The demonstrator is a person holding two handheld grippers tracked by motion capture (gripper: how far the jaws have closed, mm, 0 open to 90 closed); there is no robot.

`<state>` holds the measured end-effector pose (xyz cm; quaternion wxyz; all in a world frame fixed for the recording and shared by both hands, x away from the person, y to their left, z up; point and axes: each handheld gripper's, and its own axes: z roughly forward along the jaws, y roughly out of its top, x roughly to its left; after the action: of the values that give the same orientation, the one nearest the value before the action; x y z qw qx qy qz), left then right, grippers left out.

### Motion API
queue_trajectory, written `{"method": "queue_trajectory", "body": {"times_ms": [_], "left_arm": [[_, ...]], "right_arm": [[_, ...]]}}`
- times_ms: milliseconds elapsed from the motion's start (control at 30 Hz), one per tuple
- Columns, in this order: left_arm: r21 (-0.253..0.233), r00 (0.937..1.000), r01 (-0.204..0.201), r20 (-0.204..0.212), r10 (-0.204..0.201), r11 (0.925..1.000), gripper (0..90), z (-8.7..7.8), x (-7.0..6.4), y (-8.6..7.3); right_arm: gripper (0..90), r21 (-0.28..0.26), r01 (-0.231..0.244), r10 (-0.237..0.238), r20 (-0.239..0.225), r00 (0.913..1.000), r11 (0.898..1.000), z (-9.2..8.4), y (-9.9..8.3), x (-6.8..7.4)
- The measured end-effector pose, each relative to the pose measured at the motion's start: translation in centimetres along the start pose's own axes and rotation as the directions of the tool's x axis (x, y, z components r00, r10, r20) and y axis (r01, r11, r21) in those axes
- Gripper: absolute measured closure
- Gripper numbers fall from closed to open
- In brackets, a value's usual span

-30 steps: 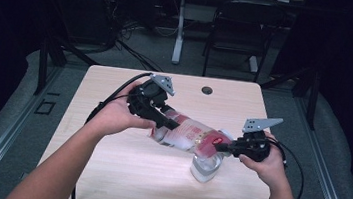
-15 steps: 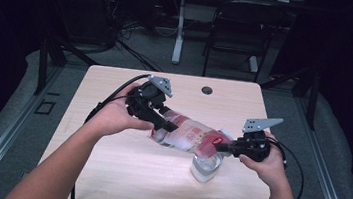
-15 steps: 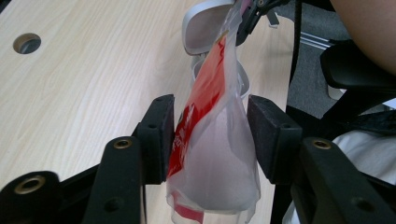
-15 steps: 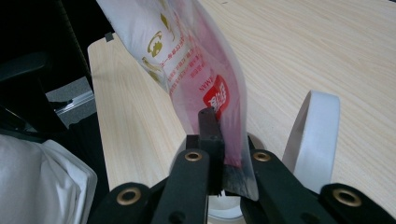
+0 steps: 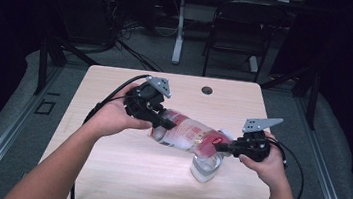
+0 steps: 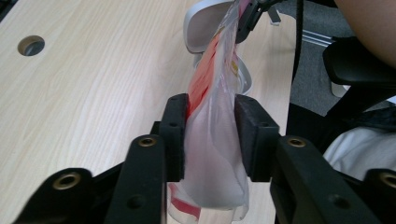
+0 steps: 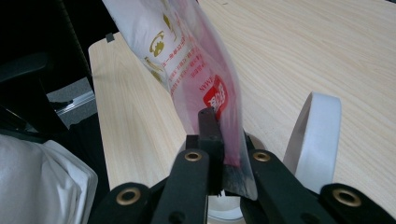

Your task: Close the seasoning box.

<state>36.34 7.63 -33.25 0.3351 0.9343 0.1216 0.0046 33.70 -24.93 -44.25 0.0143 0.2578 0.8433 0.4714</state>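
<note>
A red-and-white plastic bag [image 5: 188, 133] hangs stretched between both grippers, low over the table. My left gripper [image 5: 161, 123] holds its pale end. Its jaws have just been closing, and in the left gripper view both pads [image 6: 175, 135] press on the bag [image 6: 210, 154]. My right gripper [image 5: 222, 147] is shut on the bag's red end, and the film [image 7: 187, 60] is pinched between its jaws [image 7: 219, 140]. Below that end a clear cup [image 5: 205, 166] stands on the table, with its white rim [image 7: 313, 135] close to the right gripper.
The light wooden table [image 5: 122, 164] has a round cable hole [image 5: 207, 90] near its far edge. A black chair [image 5: 235, 30] and another desk stand behind it. The gripper cables trail off the table's front and sides.
Both hands and the bag stay where they were. The left jaws have drawn in around the bag's pale end.
</note>
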Motion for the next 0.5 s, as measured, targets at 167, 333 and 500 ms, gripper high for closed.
{"method": "queue_trajectory", "body": {"times_ms": [167, 333, 500], "left_arm": [[0.004, 1.0000, 0.005, -0.003, -0.005, 1.0000, 72.6, -0.01, -0.09, 0.14], [0.006, 0.9999, 0.015, -0.004, -0.015, 0.9999, 75.1, -0.01, -0.12, 0.24], [0.010, 0.9997, 0.021, -0.008, -0.021, 0.9997, 75.5, 0.00, -0.12, 0.43]], "right_arm": [[90.0, -0.001, 0.000, 0.000, 0.003, 1.0000, 1.000, -0.02, -0.03, -0.05], [89.8, -0.004, -0.007, 0.007, 0.002, 1.0000, 1.000, -0.04, -0.06, -0.10], [89.8, -0.007, -0.011, 0.011, -0.002, 0.9999, 1.000, -0.06, -0.12, -0.16]]}}
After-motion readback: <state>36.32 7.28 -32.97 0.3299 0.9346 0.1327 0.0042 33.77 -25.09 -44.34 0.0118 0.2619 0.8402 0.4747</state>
